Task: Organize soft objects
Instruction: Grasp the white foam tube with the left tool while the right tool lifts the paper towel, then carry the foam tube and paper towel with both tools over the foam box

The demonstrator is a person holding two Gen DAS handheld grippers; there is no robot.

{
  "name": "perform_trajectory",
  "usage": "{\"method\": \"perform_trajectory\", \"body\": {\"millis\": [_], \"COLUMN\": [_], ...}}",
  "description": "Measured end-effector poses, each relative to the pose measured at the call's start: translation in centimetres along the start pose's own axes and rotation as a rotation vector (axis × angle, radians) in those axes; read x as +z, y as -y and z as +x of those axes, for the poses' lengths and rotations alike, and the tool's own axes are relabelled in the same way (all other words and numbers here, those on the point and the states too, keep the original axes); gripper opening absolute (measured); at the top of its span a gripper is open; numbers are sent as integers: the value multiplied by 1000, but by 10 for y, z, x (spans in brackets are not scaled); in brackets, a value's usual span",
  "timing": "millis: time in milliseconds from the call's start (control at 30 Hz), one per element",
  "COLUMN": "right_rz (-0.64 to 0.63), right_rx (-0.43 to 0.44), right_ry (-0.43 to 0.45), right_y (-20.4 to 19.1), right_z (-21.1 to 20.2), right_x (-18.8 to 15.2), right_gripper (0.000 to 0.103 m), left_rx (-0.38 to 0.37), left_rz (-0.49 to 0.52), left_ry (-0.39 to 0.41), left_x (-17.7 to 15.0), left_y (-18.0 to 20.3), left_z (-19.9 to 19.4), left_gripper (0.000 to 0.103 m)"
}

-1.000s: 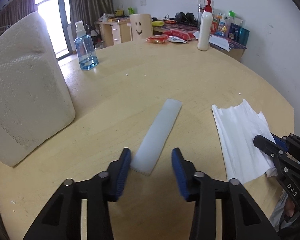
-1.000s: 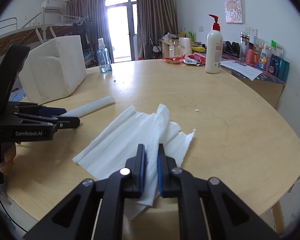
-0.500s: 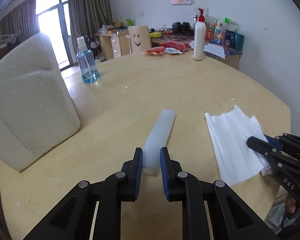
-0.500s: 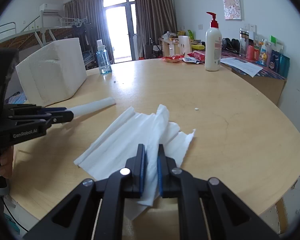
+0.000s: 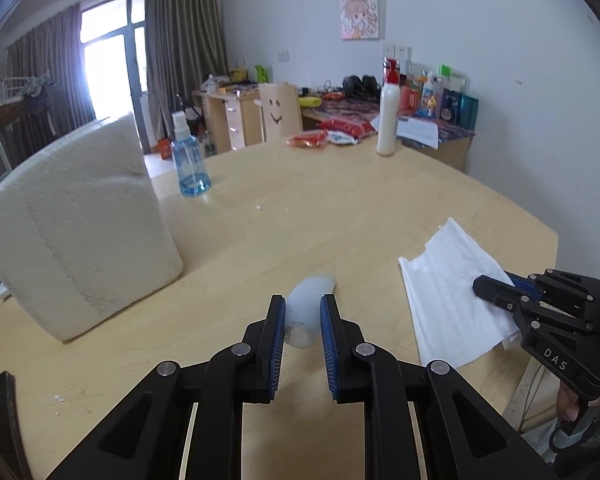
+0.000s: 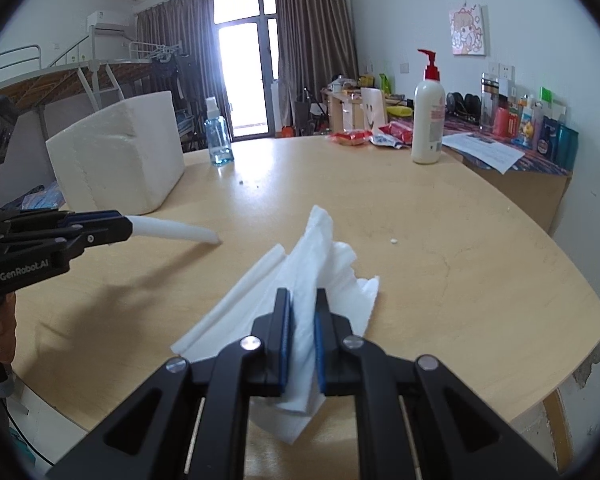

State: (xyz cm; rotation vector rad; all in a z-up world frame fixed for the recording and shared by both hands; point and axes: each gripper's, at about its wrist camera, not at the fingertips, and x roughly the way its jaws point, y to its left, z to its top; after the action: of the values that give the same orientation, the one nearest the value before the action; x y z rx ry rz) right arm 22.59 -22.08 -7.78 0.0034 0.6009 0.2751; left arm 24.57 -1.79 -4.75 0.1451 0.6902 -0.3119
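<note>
My left gripper (image 5: 302,322) is shut on the near end of a white foam strip (image 5: 309,304) and holds that end up; in the right wrist view the foam strip (image 6: 176,230) slopes down, its far tip at the table. My right gripper (image 6: 303,322) is shut on a crumpled white paper towel (image 6: 296,276), lifting its near edge while the rest lies on the round wooden table (image 6: 440,240). The paper towel (image 5: 448,284) shows at the right in the left wrist view, with the right gripper (image 5: 496,290) on it.
A big white foam block (image 5: 76,232) stands at the left of the table. A blue spray bottle (image 5: 188,160), a white pump bottle (image 5: 389,120) and red snack packets (image 5: 320,138) stand at the far side. A cluttered desk (image 6: 512,156) is behind.
My left gripper closed on the foam strip's near end and raised it, tilting the strip. My right gripper stayed shut on the paper towel and lifted it slightly.
</note>
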Motion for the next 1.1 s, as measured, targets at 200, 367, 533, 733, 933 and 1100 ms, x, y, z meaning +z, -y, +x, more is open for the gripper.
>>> {"method": "perform_trajectory", "body": {"millis": [200,367,533,733,933,1100], "right_rz": [-7,-11,-18,-28,-33,-40], "right_rx": [0,-3,0,4,18,25], "right_ry": [27,57,79,118,184,216], "right_y": [-4,-7,-13,-22,-31,-39], "right_z": [-8,-14,-19,-32,-49,-57], "right_x": [8,17,23,30,42,49], "right_gripper": [13,13,13,13,13,13], "left_rx": [13,24,32,39,67,110], "left_rz": [-11,-33,-57,-105,-104,-112], "left_ry": [53,104,156,236,320,372], "left_x": [2,3,3,-1,-2,-2], "left_y": [-3,-9,-12,-19,-17,-16], "left_z": [-22,-39,-57,-86,-113,-127], "left_gripper": [19,19,19,19,19,19]}}
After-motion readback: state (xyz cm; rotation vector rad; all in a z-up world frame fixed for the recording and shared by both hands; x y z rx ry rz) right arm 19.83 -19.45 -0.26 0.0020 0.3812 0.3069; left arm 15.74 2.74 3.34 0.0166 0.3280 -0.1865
